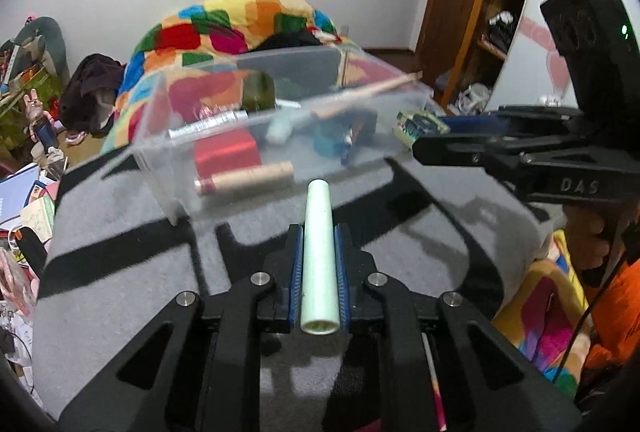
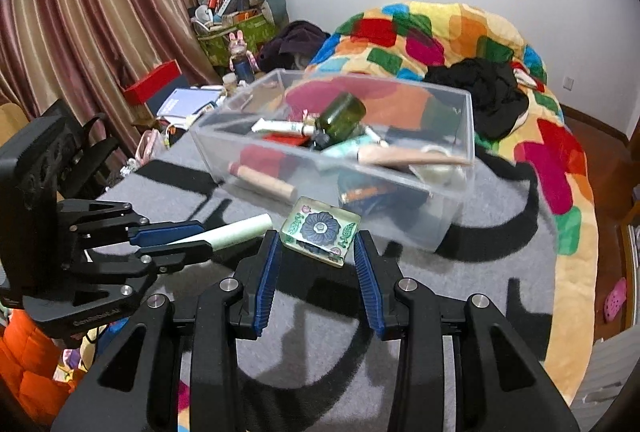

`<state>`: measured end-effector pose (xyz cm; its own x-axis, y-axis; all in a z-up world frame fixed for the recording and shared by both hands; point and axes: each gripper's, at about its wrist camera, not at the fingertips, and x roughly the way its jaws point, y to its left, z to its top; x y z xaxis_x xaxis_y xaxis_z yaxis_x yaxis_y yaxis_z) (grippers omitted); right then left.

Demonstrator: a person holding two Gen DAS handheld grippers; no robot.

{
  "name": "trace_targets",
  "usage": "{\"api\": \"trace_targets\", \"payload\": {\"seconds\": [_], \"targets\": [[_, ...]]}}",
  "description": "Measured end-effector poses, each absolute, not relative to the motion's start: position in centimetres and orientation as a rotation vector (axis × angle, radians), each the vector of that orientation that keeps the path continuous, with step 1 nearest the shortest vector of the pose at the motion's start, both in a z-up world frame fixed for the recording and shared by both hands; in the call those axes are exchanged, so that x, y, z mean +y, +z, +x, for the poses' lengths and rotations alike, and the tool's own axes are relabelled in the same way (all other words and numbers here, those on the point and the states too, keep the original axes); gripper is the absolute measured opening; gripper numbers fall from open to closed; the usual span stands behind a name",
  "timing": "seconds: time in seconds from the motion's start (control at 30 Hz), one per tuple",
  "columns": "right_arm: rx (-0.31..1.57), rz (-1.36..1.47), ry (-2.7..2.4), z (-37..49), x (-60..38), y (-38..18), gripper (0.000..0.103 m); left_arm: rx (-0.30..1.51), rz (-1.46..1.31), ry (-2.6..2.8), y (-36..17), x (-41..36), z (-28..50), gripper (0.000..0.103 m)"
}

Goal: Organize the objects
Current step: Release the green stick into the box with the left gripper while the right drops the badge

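Left wrist view: a pale tube point(image 1: 319, 256) is clamped by the left gripper point(image 1: 319, 232); the right gripper point(image 2: 316, 244) pinches a floral block point(image 2: 320, 230), both just before the clear bin point(image 2: 440, 216), whose rim could be clipped.

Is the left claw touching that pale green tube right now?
Touching. The left wrist view shows the left claw closed on the pale green tube, both blue pads pressed flush against its sides with no gap.

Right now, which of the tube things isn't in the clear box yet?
The pale green tube, clamped in the left gripper. The tan tube and the others already lie inside the clear box.
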<state>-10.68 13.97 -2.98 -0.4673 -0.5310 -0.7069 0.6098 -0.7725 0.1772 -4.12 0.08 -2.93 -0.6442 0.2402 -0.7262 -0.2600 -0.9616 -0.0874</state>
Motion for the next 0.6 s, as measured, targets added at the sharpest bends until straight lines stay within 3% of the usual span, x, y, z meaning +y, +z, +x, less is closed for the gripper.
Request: {"api": "trace_targets", "payload": {"seconds": [0.33,0.6], "targets": [[0.113,0.949,-2.297,-12.3,13.0,-0.5,0.034,-0.072,-1.003,2.693,1.0,-1.4,-4.6,0.015],[0.086,1.018,-2.338,-16.1,12.0,-1.1,0.034,-0.140,-1.043,2.720,1.3,-2.9,-9.0,0.015]]}}
